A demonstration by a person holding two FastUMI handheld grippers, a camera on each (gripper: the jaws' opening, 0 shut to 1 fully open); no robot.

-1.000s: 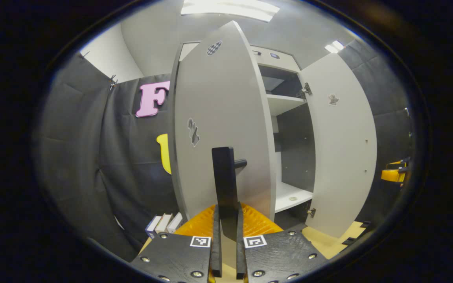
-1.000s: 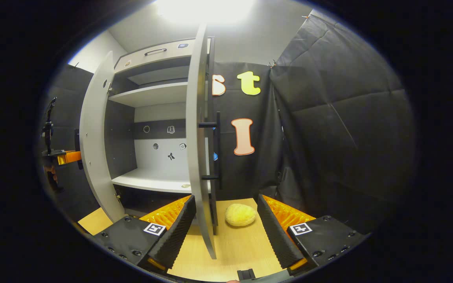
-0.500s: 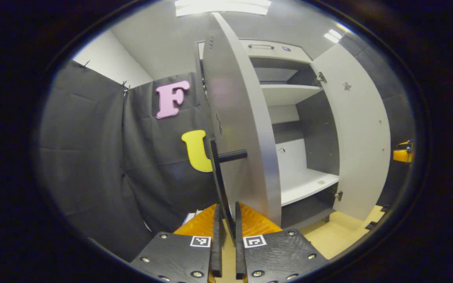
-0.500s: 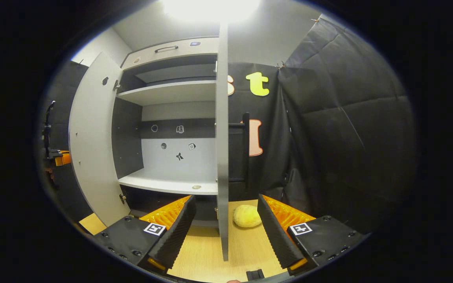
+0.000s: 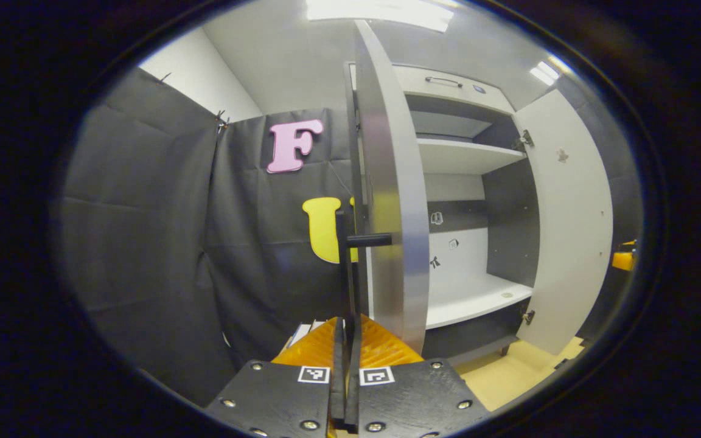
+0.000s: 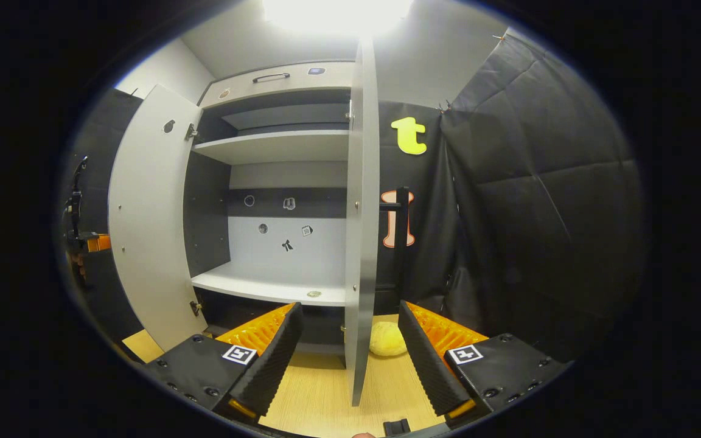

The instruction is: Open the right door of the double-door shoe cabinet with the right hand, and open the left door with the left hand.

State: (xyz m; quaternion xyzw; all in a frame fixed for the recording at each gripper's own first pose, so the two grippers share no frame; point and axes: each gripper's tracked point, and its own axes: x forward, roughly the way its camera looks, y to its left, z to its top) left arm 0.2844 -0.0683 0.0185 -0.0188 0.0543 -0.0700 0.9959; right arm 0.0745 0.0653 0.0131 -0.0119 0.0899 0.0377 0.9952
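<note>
In the left gripper view, the left hand-held gripper (image 5: 346, 371) is closed narrow, both fingers pressed on the lower part of the black bar handle (image 5: 344, 267) of the left door (image 5: 394, 201) of the shoe cabinet (image 5: 460, 158). That door stands swung out from the cabinet, seen nearly edge-on, the handle on its outer face toward the black cloth wall (image 5: 162, 243). Beyond it the cabinet's inside lies open: an upper shelf (image 5: 466, 159), a lower shelf (image 5: 478, 298), small stickers on the back panel. On the cabinet's far side the right door (image 5: 572, 225) is wide open.

In the right gripper view, the right hand-held gripper (image 6: 350, 359) is spread wide and holds nothing; the right door (image 6: 361, 219) stands edge-on between its fingers (image 6: 271, 359), apart from both. That door's black handle (image 6: 400, 237) faces the cloth wall (image 6: 539, 213). A yellow soft lump (image 6: 387, 339) lies on the wooden floor (image 6: 320, 395) beside the cabinet's foot, just past the right door. Across the cabinet (image 6: 277, 79) the left door (image 6: 149, 219) is open, with part of the other gripper's orange body (image 6: 95, 242) at its outer edge.
</note>
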